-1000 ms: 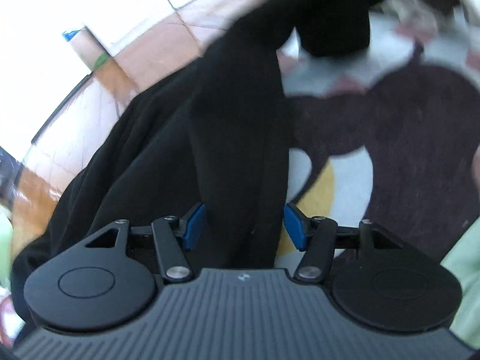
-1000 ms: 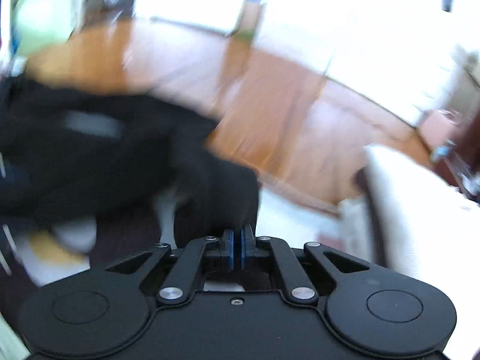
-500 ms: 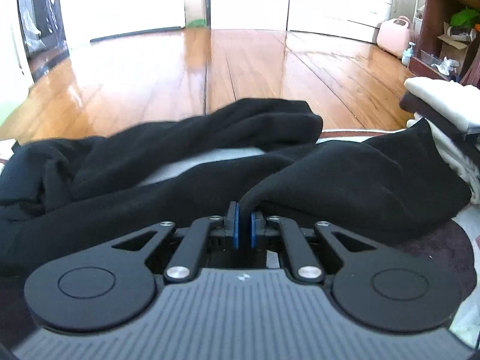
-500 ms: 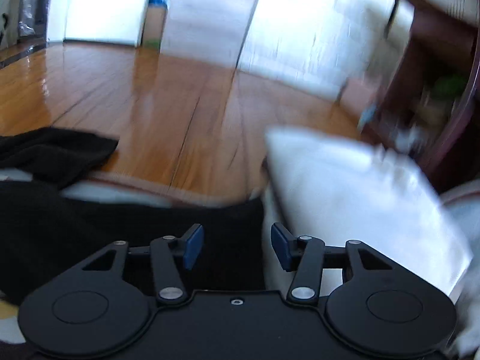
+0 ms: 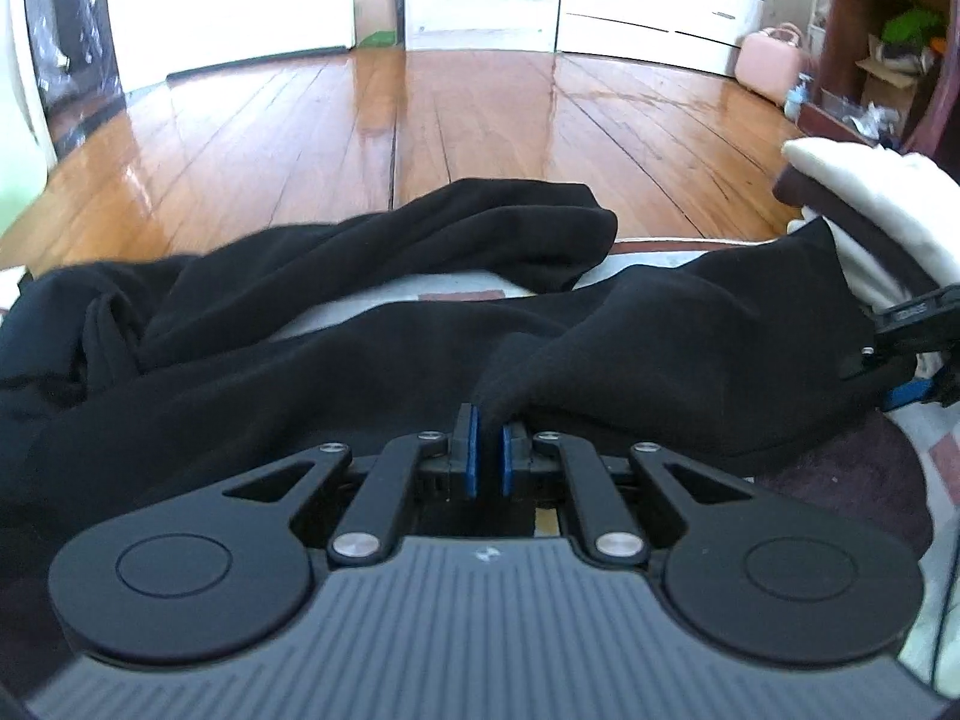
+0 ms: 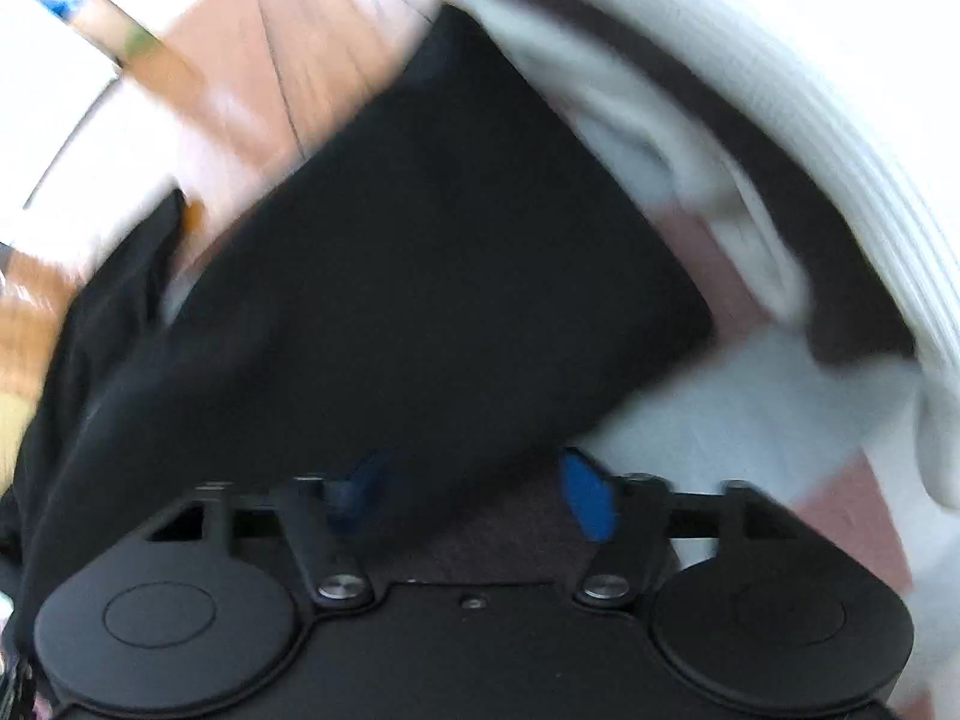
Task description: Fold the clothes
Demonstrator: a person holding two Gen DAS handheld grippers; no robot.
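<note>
We keep the left claw [image 5: 486, 450] pinched on the black garment [image 5: 360, 324] while the opening right claw [image 6: 474, 495], gripping nothing, straddles the hem ahead before closing.

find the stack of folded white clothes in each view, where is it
Left wrist view: folded white stack at the right edge, just beyond the black garment.
Right wrist view: the stack curves across the upper right, blurred.
Shared landmark: the black garment, beside the stack in both.
</note>
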